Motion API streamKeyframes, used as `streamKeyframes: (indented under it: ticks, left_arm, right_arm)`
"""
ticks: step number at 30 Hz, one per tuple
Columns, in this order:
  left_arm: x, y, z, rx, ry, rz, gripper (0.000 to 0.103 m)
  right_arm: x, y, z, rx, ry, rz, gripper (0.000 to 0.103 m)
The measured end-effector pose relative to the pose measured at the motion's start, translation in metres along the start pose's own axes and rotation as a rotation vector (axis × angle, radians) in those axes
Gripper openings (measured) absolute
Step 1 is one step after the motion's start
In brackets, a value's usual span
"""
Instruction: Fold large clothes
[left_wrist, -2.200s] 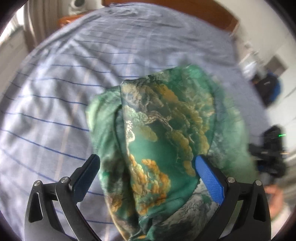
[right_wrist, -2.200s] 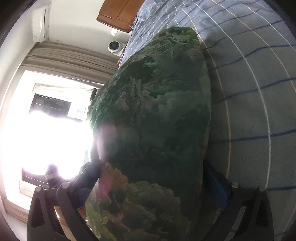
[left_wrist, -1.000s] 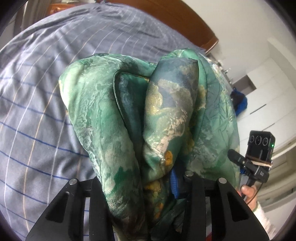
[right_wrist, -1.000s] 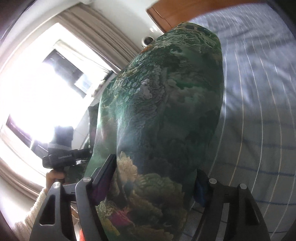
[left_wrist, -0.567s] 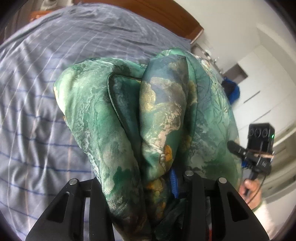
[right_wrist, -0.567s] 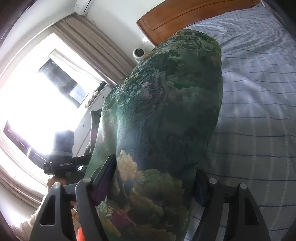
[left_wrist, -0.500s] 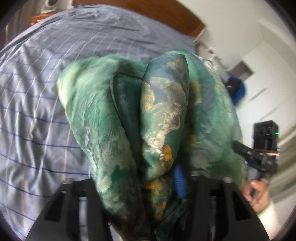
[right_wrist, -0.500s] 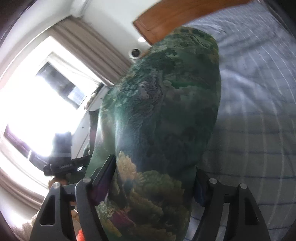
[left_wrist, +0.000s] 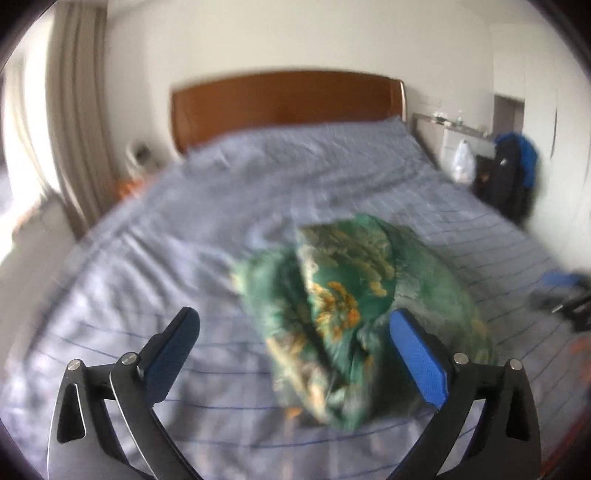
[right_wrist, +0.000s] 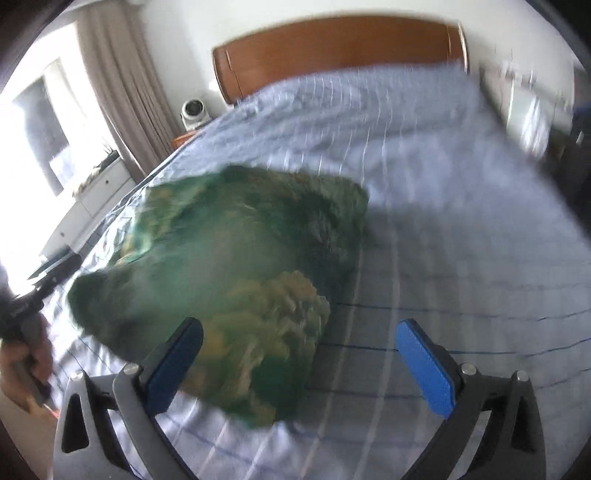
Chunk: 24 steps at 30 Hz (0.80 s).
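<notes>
A green garment with a gold and orange print (left_wrist: 347, 306) lies in a folded, rumpled heap on the blue striped bedspread (left_wrist: 155, 258). My left gripper (left_wrist: 295, 325) hovers over its near edge, jaws opening wide, the cloth below them and free of the blue pads. From the right wrist view the same garment (right_wrist: 236, 280) spreads to the left. My right gripper (right_wrist: 299, 332) is also opening, its left pad over the cloth's near corner, nothing pinched. Both views are motion-blurred.
A wooden headboard (left_wrist: 288, 103) stands at the far end of the bed. Curtains (right_wrist: 122, 85) and a bright window are on the left, with a small white camera (right_wrist: 194, 110) on a stand. A dark bag (left_wrist: 513, 177) sits right. A hand (right_wrist: 26, 354) holds the other gripper.
Both grippers let go of the garment and opened wide. They pulled back and up, and the cloth dropped from hanging in the jaws onto the bed.
</notes>
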<state>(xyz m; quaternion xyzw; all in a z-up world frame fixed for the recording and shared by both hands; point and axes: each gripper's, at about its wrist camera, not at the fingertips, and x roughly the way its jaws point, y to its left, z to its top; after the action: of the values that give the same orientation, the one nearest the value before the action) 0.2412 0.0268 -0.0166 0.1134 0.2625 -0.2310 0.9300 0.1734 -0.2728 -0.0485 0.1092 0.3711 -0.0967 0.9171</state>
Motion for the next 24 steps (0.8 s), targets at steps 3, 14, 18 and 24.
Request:
streamKeyframes:
  ticks: [3,14,18,24]
  left_arm:
    - [-0.044,-0.014,-0.01,0.03,-0.025,0.131,0.103]
    - [-0.138,-0.034,-0.089,-0.171,0.138,0.22,0.103]
    - [-0.159,-0.048,-0.101,-0.18,0.157,0.246,0.103]
    - [-0.195,-0.068,-0.11,-0.173,0.166,0.274,0.103]
  right_arm:
    - [-0.063,0.02,-0.015,-0.018,-0.107,-0.061,0.103]
    - [-0.153,0.068,-0.104,-0.07,-0.111,-0.178,0.103]
    - [-0.172,0.075,-0.119,-0.104,-0.126,-0.169,0.103]
    - [-0.209,0.086,-0.134,-0.171,-0.186,-0.163,0.103]
